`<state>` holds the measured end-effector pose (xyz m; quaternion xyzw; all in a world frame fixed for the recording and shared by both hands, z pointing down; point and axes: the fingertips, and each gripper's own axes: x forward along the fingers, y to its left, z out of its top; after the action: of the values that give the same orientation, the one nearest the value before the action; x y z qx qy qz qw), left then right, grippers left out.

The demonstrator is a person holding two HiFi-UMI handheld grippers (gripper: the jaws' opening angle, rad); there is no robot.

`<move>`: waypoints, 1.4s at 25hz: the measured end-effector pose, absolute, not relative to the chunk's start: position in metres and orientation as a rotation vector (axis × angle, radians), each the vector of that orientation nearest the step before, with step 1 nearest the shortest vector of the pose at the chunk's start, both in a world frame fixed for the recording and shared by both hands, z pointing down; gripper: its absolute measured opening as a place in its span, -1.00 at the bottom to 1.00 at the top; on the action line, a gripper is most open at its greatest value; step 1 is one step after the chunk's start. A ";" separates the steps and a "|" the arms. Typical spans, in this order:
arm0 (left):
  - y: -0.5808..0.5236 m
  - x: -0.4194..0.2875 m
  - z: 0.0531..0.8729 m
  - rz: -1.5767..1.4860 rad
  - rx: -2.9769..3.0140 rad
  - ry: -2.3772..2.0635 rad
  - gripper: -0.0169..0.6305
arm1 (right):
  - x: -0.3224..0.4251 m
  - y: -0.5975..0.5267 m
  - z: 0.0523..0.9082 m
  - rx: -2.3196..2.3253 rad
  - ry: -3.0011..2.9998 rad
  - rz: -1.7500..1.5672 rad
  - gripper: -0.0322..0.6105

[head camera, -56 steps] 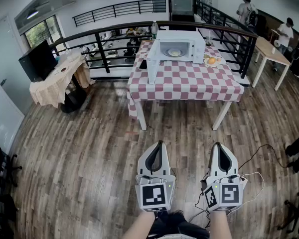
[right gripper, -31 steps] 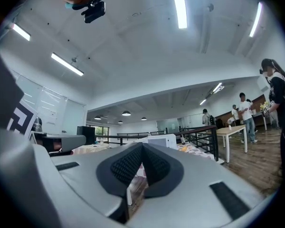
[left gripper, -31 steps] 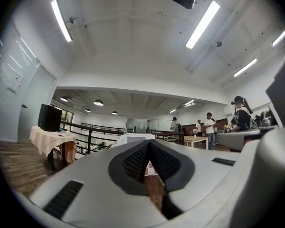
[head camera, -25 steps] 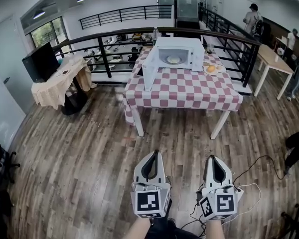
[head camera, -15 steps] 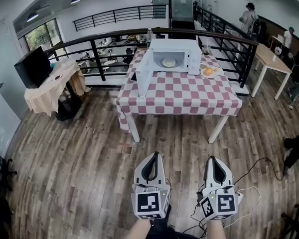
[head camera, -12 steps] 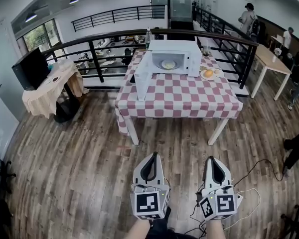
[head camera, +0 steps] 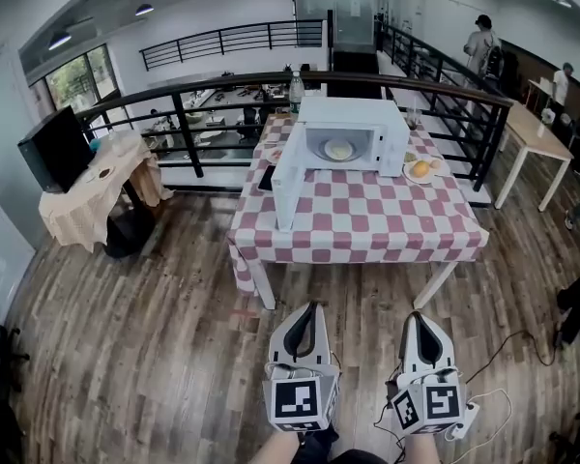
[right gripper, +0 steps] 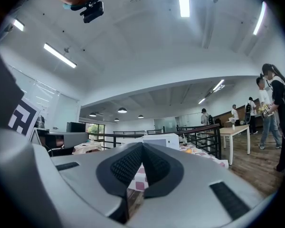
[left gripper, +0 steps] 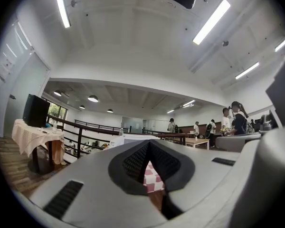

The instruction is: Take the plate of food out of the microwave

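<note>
A white microwave (head camera: 353, 135) stands on a table with a red-and-white checked cloth (head camera: 358, 222), its door (head camera: 288, 179) swung open to the left. Inside it sits a plate of pale food (head camera: 339, 150). My left gripper (head camera: 312, 307) and right gripper (head camera: 413, 316) are both shut and empty, held level side by side over the wooden floor, well short of the table's near edge. In the left gripper view its shut jaws frame a patch of the checked cloth (left gripper: 153, 180). From the right gripper view the microwave (right gripper: 156, 140) shows far ahead.
A second plate with orange food (head camera: 420, 170) lies on the table right of the microwave. Black railings (head camera: 222, 90) run behind the table. A draped side table with a dark monitor (head camera: 50, 147) stands at the left. People stand at the far right by a wooden table (head camera: 536, 129). Cables (head camera: 483, 365) lie on the floor.
Both grippers have moved forward together towards the table, which now looks nearer and larger. Their jaws stay shut.
</note>
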<state>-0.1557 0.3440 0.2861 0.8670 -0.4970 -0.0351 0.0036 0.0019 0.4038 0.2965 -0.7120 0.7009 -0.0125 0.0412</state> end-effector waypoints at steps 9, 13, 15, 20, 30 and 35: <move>0.291 -0.155 0.293 -0.137 2.724 -1.544 -0.91 | 0.001 0.354 0.303 -2.196 2.132 -0.059 -0.91; 0.277 -0.154 0.296 -0.120 2.711 -1.548 -0.90 | 0.005 0.339 0.306 -2.209 2.134 -0.079 -0.91; 0.270 -0.152 0.299 -0.112 2.705 -1.543 -0.91 | 0.008 0.332 0.308 -2.217 2.135 -0.086 -0.91; 0.246 -0.145 0.304 -0.078 2.697 -1.546 -0.91 | 0.016 0.306 0.314 -2.212 2.145 -0.115 -0.91; 0.182 -0.122 0.312 -0.032 2.642 -1.587 -0.91 | 0.053 0.232 0.327 -2.181 2.153 -0.155 -0.91; 0.138 -0.100 0.308 -0.061 2.633 -1.633 -0.91 | 0.076 0.186 0.321 -2.161 2.184 -0.159 -0.91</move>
<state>-0.1005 0.1381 0.3081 0.8495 -0.5267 -0.0196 0.0215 0.0762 0.1864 0.3214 -0.7021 0.7095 -0.0516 0.0327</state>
